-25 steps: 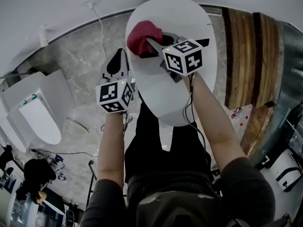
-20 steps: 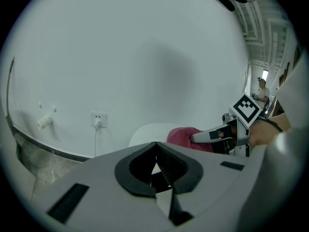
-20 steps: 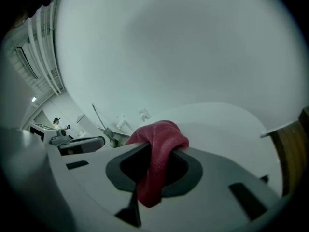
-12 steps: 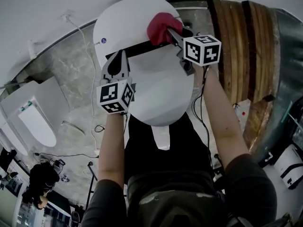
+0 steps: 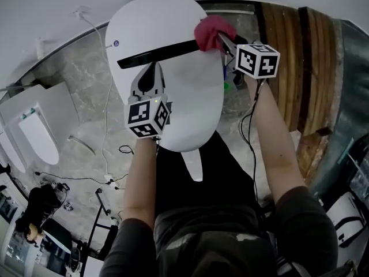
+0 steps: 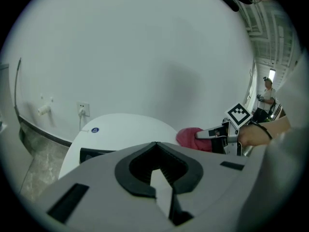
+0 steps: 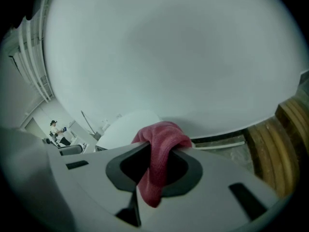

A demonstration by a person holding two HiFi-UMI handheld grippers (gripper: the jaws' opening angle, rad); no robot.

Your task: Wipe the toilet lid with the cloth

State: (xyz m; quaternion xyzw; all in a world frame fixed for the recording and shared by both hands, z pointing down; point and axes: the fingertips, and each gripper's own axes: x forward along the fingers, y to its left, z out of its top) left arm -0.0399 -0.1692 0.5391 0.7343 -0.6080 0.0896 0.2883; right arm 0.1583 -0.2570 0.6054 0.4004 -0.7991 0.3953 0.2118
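Observation:
The white toilet lid (image 5: 184, 97) fills the middle of the head view, with a dark band (image 5: 155, 53) across its back part. A red cloth (image 5: 210, 32) sits at the lid's back right edge, by the band's right end. My right gripper (image 5: 223, 39) is shut on it. In the right gripper view the cloth (image 7: 157, 158) hangs down between the jaws, with the lid (image 7: 126, 128) behind it. My left gripper (image 5: 151, 74) is shut and holds nothing; it hovers over the lid's left half. The left gripper view shows the lid (image 6: 120, 127), the cloth (image 6: 189, 136) and the right gripper (image 6: 200, 134).
A second white toilet (image 5: 36, 136) stands on the marble floor at the left. Wooden slats (image 5: 294, 56) line the right side. A white cable (image 5: 107, 114) runs down from a wall socket (image 5: 81, 10) beside the lid. The white wall is close behind the lid.
The right gripper has swept the cloth from the lid's back left across to its back right edge. The left gripper has moved from beside the lid's left edge to over the lid.

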